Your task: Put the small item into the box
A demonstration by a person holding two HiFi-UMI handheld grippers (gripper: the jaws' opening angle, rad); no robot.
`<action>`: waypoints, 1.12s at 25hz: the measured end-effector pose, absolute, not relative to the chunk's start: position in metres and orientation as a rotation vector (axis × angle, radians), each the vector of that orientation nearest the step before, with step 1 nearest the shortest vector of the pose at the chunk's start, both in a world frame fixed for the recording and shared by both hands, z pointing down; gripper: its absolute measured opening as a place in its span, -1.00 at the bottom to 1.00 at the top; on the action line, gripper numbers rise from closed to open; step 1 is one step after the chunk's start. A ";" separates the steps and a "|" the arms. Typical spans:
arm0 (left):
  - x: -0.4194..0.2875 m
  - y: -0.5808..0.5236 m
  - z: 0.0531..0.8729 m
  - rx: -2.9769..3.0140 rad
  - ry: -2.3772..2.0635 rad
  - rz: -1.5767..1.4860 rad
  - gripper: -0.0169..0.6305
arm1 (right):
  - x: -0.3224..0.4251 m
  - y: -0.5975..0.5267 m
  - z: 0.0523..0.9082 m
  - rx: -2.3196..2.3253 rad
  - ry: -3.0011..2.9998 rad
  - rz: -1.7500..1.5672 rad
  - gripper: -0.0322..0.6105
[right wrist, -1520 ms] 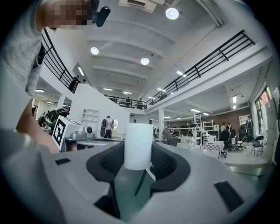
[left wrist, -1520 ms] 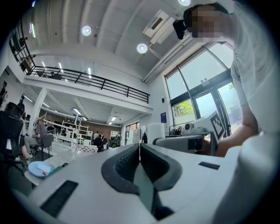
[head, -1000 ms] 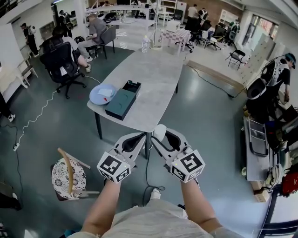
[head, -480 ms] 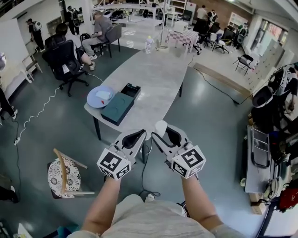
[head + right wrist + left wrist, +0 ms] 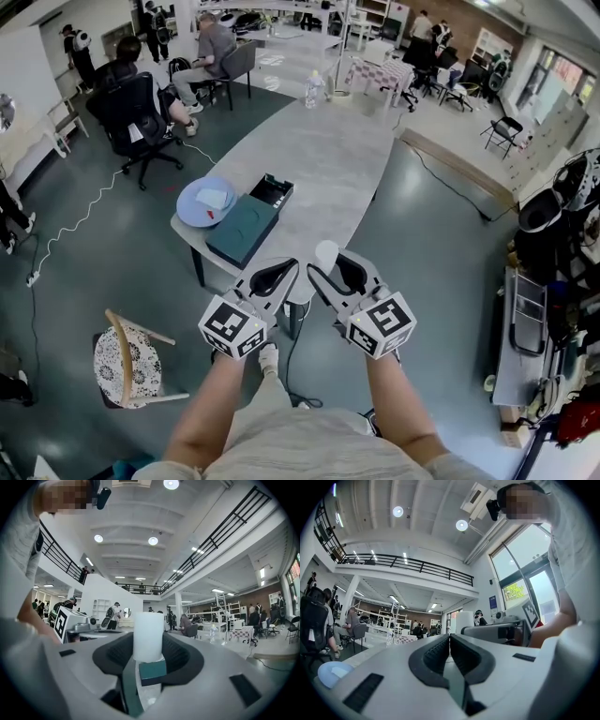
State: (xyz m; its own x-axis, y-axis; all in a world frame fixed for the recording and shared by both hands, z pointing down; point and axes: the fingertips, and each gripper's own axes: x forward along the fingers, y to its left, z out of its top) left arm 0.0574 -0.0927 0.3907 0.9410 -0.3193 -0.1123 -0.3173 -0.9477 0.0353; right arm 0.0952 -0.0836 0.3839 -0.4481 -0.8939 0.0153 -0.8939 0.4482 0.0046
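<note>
A small white cylinder (image 5: 325, 254) stands upright between the jaws of my right gripper (image 5: 330, 266), which is shut on it. In the right gripper view the cylinder (image 5: 148, 636) fills the gap of the gripper (image 5: 148, 645). My left gripper (image 5: 285, 267) is beside it, shut and holding nothing; its jaws meet in the left gripper view (image 5: 449, 637). Both hover near the close end of the grey table (image 5: 323, 169). On the table's left side lie an open black box (image 5: 272, 190), a dark teal lid (image 5: 242, 230) and a blue plate (image 5: 208, 200).
A wooden chair with a patterned cushion (image 5: 127, 361) stands low on the left. A black office chair (image 5: 141, 117) and seated people are beyond the table's left side. A water bottle (image 5: 312, 91) stands at the table's far end. A cart (image 5: 520, 305) sits at the right.
The view has shifted as the person walks; a shoe now shows between the arms. Both grippers keep the same pose, and the right one still holds the cylinder.
</note>
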 end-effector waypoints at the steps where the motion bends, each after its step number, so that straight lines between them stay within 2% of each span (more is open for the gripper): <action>1: 0.058 -0.105 0.392 3.075 -0.502 -0.179 -0.88 | 0.097 -0.095 0.385 1.646 -2.659 0.014 -0.27; 17: 0.057 -0.306 0.402 3.031 -0.452 -0.189 -0.88 | 0.097 -0.297 0.402 1.654 -2.590 0.059 -0.27; 28: 0.042 -0.359 0.428 2.967 -0.538 -0.156 -0.88 | 0.090 -0.365 0.439 1.537 -2.562 0.139 -0.27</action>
